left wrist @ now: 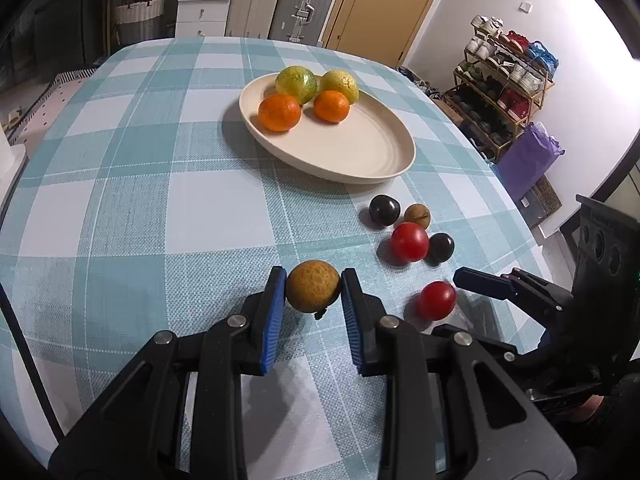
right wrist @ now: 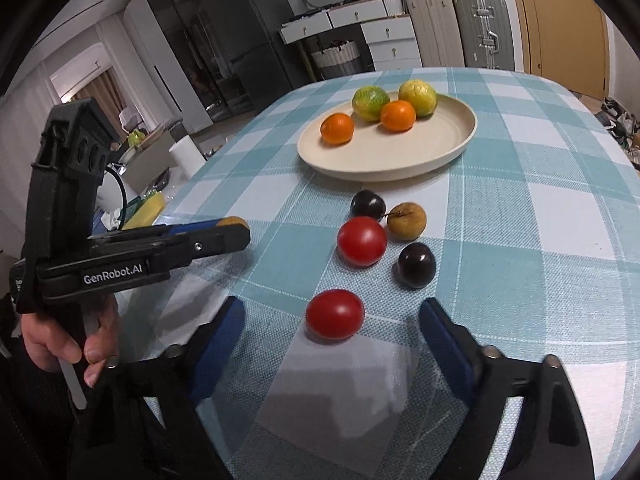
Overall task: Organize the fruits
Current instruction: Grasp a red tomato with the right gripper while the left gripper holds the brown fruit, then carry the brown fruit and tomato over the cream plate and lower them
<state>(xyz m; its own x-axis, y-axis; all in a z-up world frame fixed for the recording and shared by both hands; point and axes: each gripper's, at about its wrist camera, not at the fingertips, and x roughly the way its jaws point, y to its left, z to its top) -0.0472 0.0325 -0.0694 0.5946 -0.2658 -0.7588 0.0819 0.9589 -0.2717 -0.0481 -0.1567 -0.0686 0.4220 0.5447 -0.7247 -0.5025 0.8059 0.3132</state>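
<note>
My left gripper (left wrist: 313, 278) is shut on a small brownish-yellow round fruit (left wrist: 312, 290), held just above the checked tablecloth. My right gripper (right wrist: 332, 314) stands open around a red tomato (right wrist: 335, 314) lying on the cloth, with its blue pads clear of the tomato on both sides. Beyond it lie another red tomato (right wrist: 361, 241), two dark plums (right wrist: 367, 205) (right wrist: 416, 265) and a brown fruit (right wrist: 406, 220). A cream oval plate (right wrist: 400, 156) farther back holds two oranges and two green-yellow citrus fruits.
The table (left wrist: 160, 200) wears a teal and white checked cloth. A person's hand (right wrist: 60, 344) grips the left gripper's handle at the left of the right wrist view. Suitcases, drawers and a shoe rack (left wrist: 504, 92) stand beyond the table.
</note>
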